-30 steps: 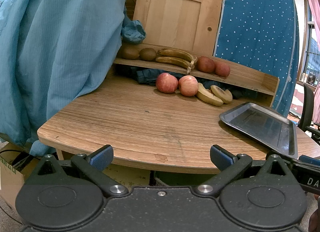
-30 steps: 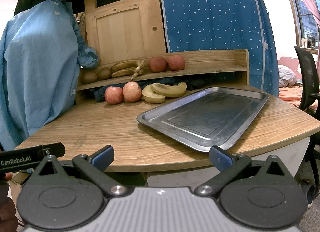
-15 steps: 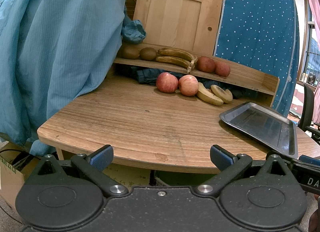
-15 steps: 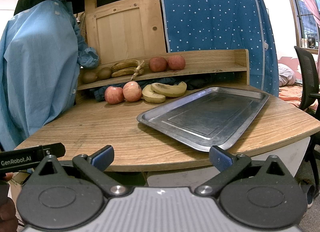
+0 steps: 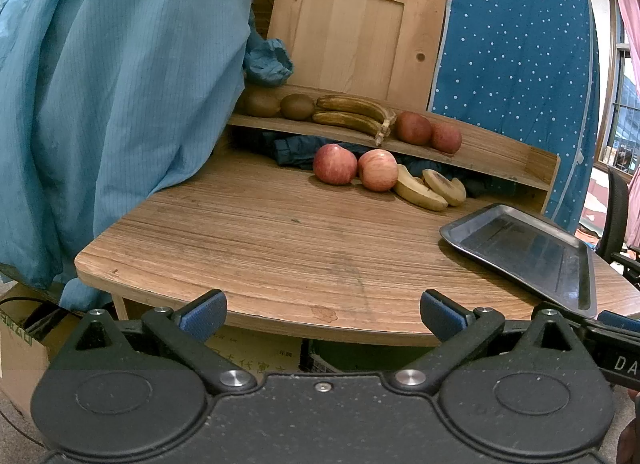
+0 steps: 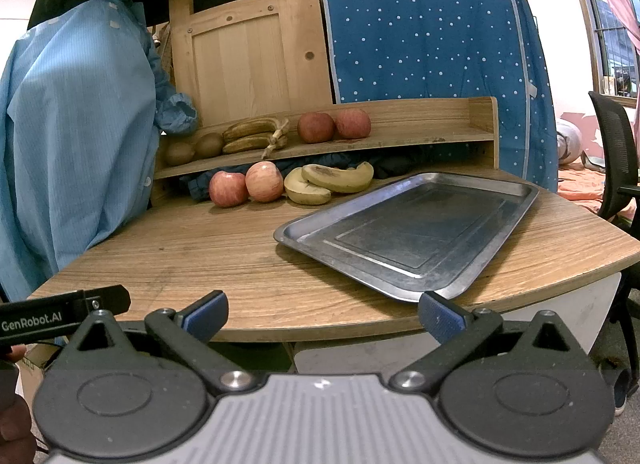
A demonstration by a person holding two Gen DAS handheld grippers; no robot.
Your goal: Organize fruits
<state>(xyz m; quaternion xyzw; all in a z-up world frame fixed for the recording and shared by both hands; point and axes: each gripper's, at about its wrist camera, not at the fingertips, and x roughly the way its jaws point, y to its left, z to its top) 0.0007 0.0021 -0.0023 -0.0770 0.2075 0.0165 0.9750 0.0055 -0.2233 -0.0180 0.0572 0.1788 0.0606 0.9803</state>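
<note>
Both jaws spread wide with nothing between, blue-padded fingertips point(image 6: 206, 310), flat metal tray point(image 6: 404, 224), grained wooden table point(image 6: 200, 248), round apples point(image 6: 264, 181)

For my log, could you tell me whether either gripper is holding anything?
Nothing is held: the left gripper and right gripper both have open, empty jaws short of the table.

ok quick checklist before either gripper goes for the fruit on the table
1. Left gripper open, nothing between its fingers: ok.
2. Right gripper open, nothing held: ok.
3. Metal tray holds no fruit, flat on the table: ok.
4. Two apples and two bananas on the table below the shelf, none behind another: ok.
5. Open tabletop between both grippers and the fruit: ok.
6. Whether the touching apples will roll when one is lifted: cannot tell.
</note>
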